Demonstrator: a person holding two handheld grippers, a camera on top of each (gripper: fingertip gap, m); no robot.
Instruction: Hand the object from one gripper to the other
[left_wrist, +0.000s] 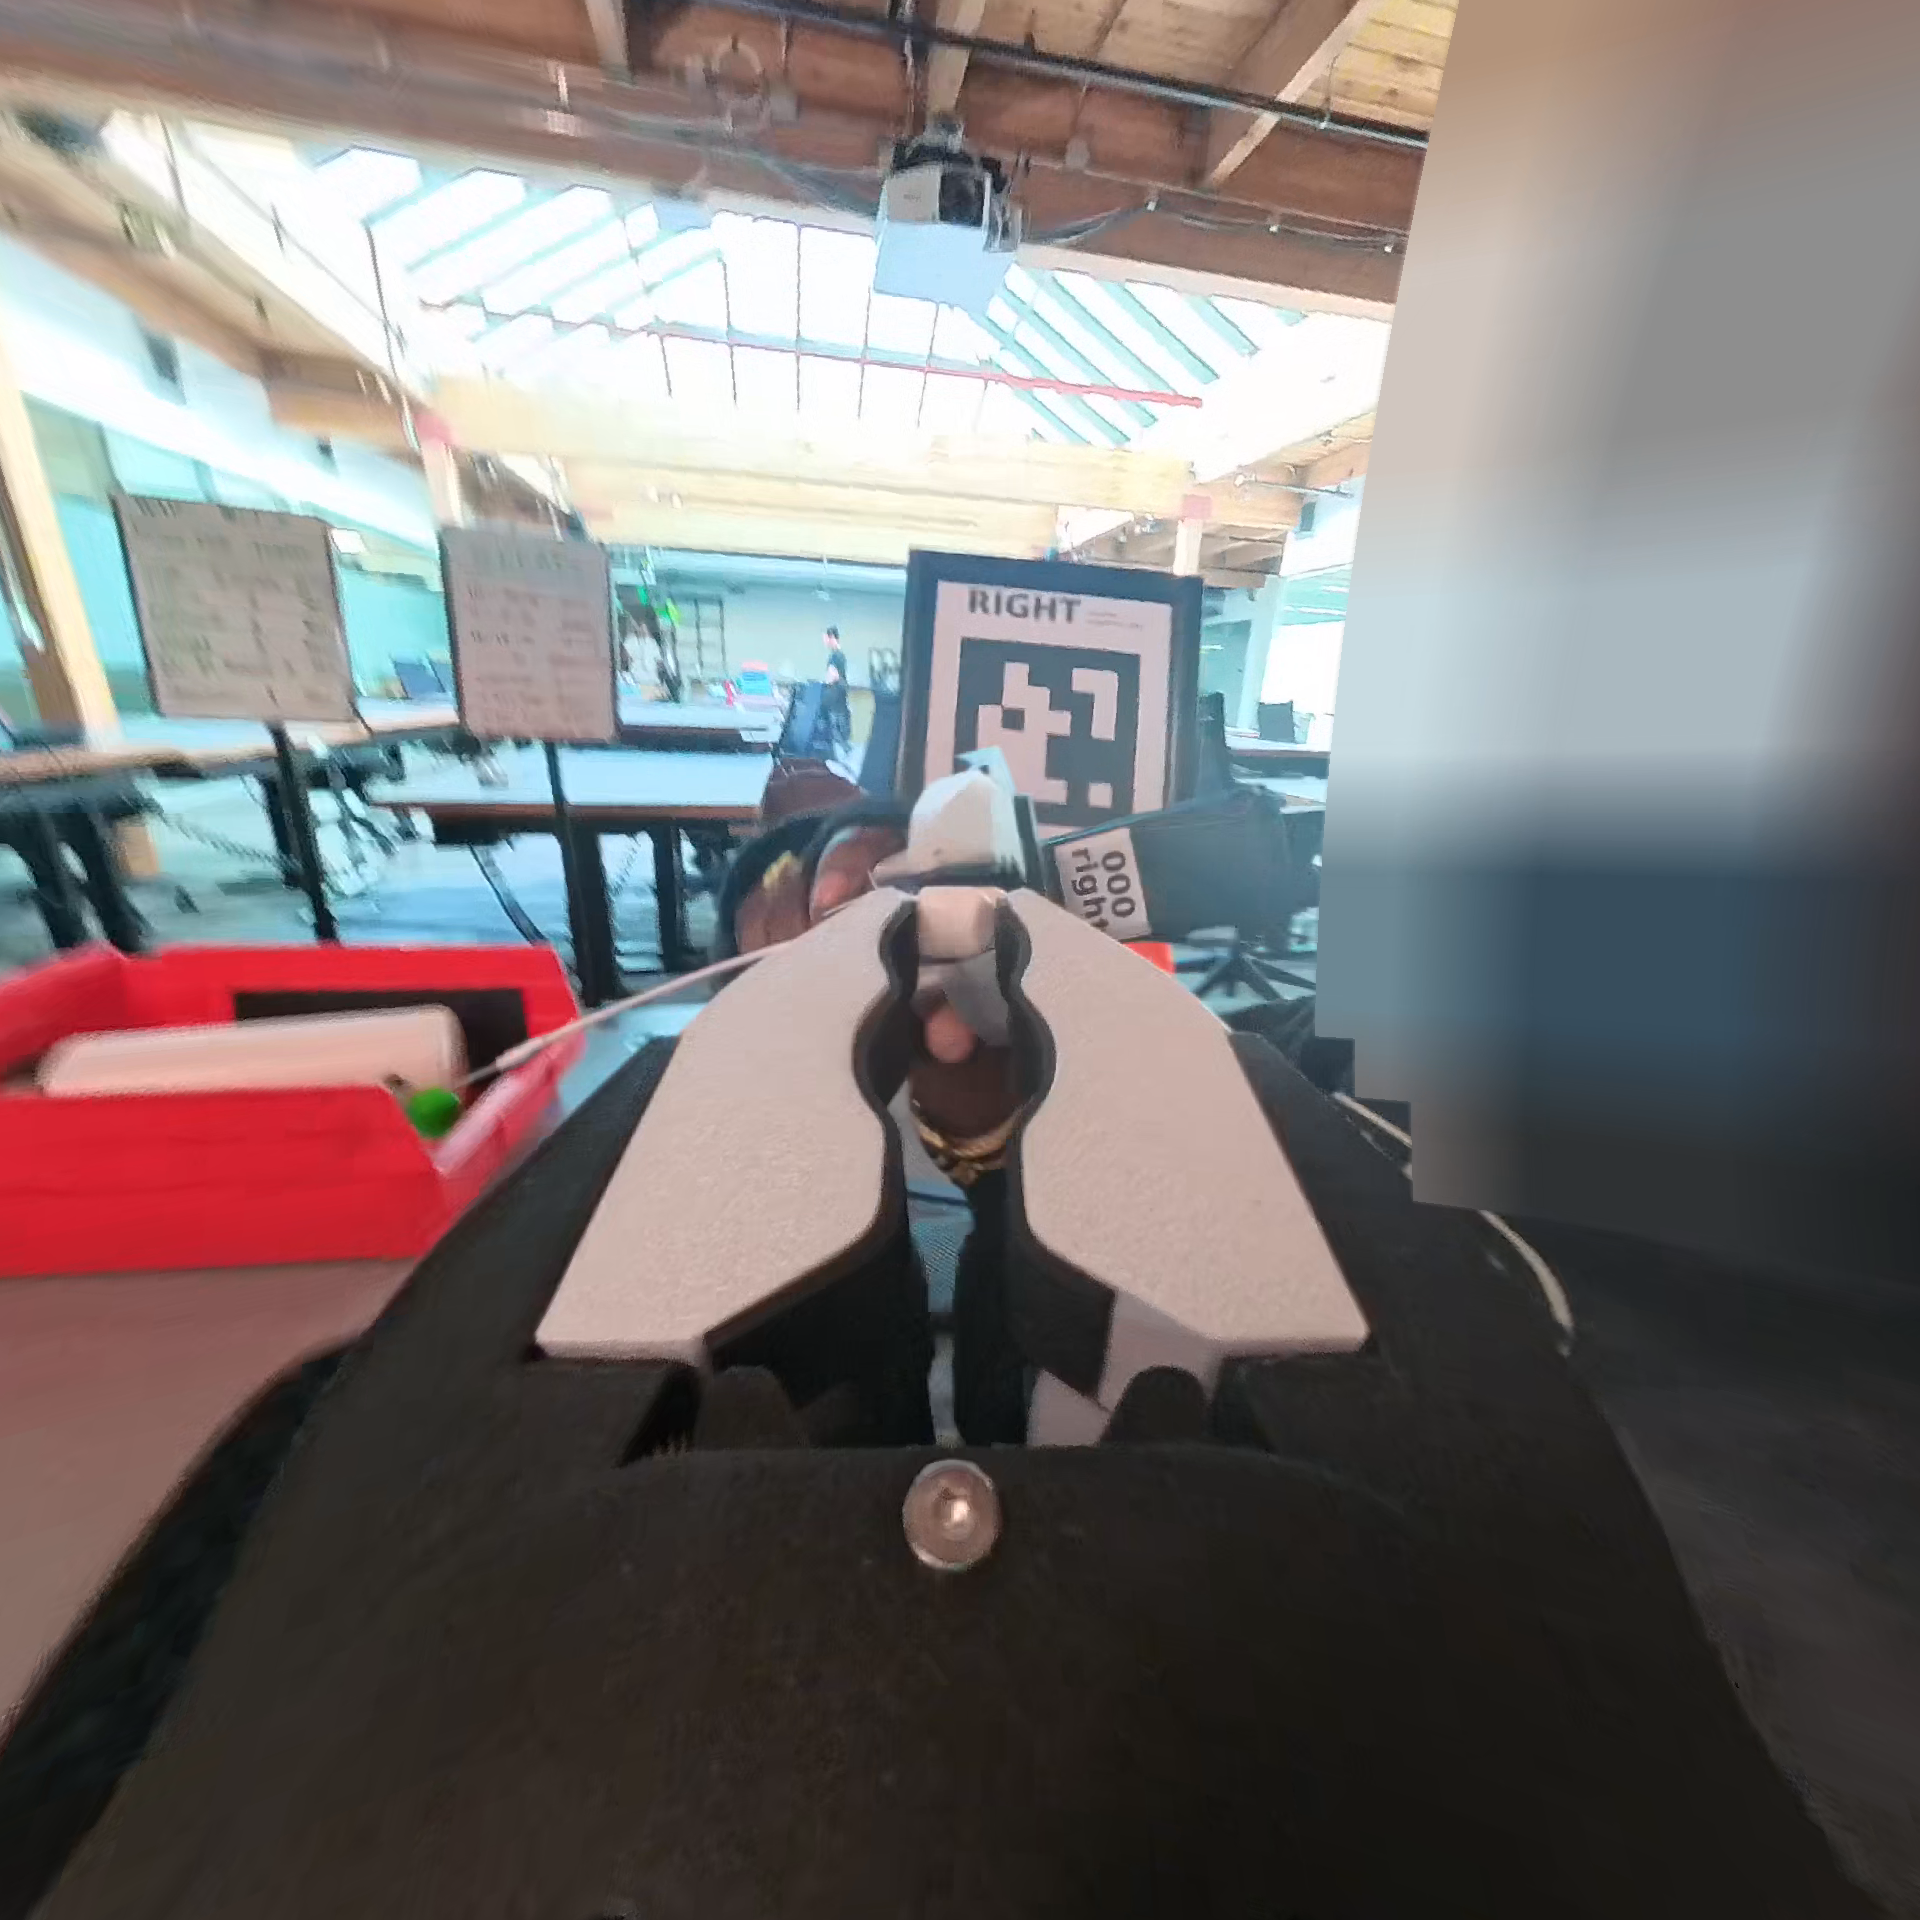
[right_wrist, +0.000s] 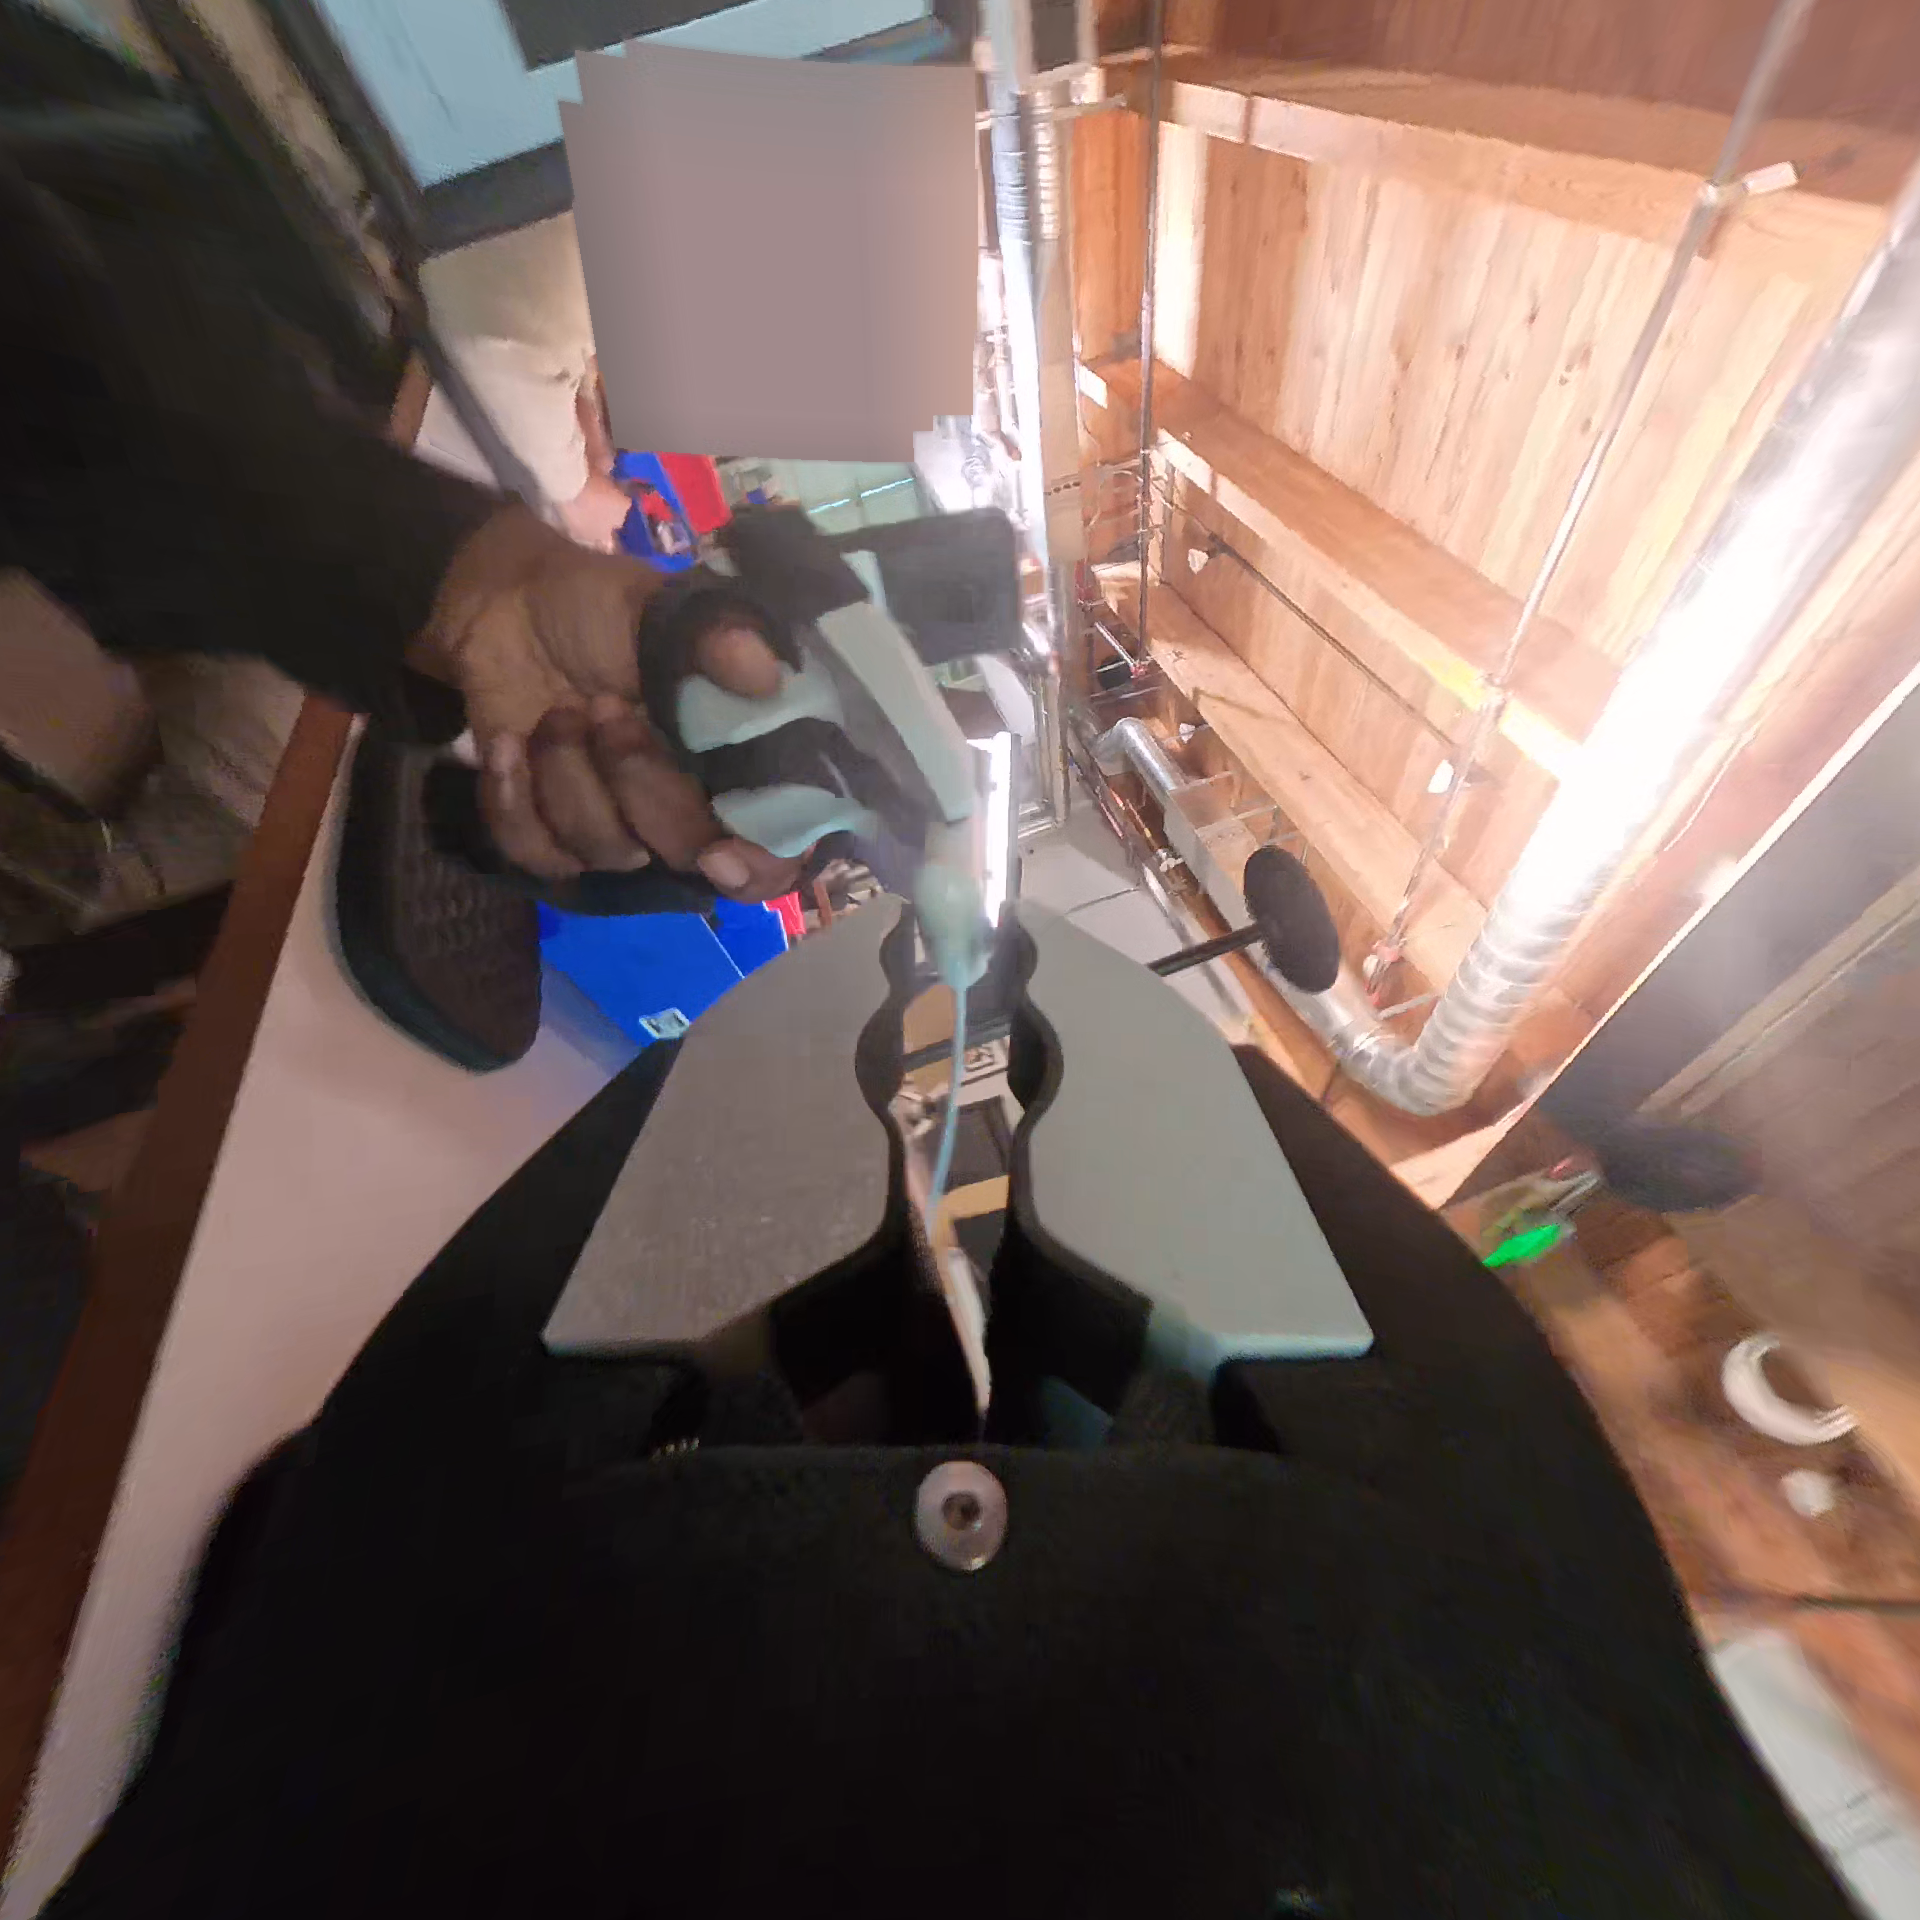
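The object is a small white plug (left_wrist: 951, 923) on a thin white cable (left_wrist: 623, 1013) whose green-tipped end (left_wrist: 431, 1110) lies in a red bin. My left gripper (left_wrist: 956, 925) is shut on the plug. My right gripper (right_wrist: 958, 940) faces it head-on, and its jaws are closed close around the same plug (right_wrist: 948, 925), with the cable (right_wrist: 948, 1101) hanging down between the fingers. The right gripper's fingertips (left_wrist: 966, 821) show just beyond the plug in the left wrist view. In the right wrist view a hand (right_wrist: 561, 717) holds the left gripper, and its fingertips (right_wrist: 948, 805) touch the plug's top.
The red bin (left_wrist: 208, 1174) stands on the table at the left and holds a white box (left_wrist: 260, 1049). A square marker board (left_wrist: 1049, 696) tops the right gripper. A pale tabletop (right_wrist: 343, 1091), blue bins (right_wrist: 644, 966) and a black pad (right_wrist: 436, 935) lie to the right gripper's left. My left and right fingertips are right by each other.
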